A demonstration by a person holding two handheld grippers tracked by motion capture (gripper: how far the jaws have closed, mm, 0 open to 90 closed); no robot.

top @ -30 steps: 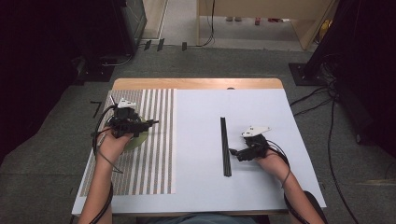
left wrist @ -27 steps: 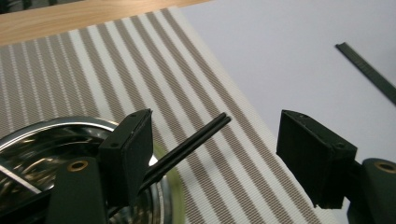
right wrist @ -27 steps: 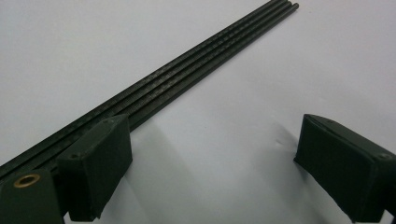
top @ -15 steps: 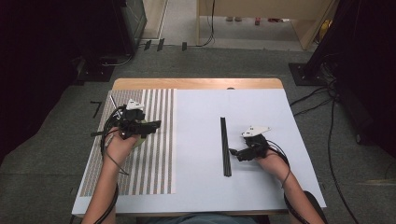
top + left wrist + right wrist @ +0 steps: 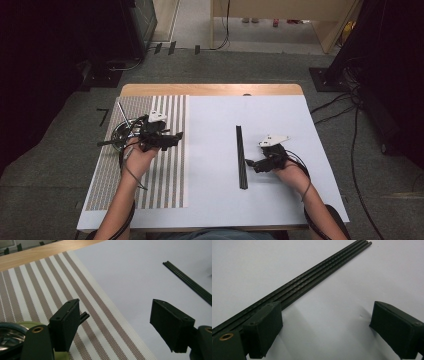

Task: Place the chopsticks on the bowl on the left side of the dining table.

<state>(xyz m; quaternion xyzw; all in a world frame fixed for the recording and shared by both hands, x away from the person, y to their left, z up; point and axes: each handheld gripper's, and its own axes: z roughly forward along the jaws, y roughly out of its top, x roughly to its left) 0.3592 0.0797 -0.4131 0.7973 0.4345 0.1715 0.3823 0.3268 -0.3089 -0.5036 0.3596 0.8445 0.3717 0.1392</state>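
A bundle of thin black rods (image 5: pixel 241 157) (image 5: pixel 312 282) (image 5: pixel 190 285) lies lengthwise on the white sheet (image 5: pixel 215 200). My right gripper (image 5: pixel 249 162) (image 5: pixel 332 332) rests on the sheet just right of the bundle, jaws open and empty, with one jaw beside the rods. My left gripper (image 5: pixel 177 136) (image 5: pixel 120 325) hovers over the striped mat (image 5: pixel 165 185) (image 5: pixel 37 285), pointing right, jaws open with nothing between them. A short black rod end (image 5: pixel 84 315) peeks out behind one of its jaws.
A round shiny metal object (image 5: pixel 120 132) (image 5: pixel 7 333) sits on the mat's left part behind the left hand, with a thin metal stick (image 5: pixel 122 112) rising from it. The wooden table edge (image 5: pixel 210 90) runs along the far side. Cables lie on the floor (image 5: pixel 340 105).
My left gripper has moved to the right over the striped mat, towards the white sheet. The right gripper and the rods have stayed in place.
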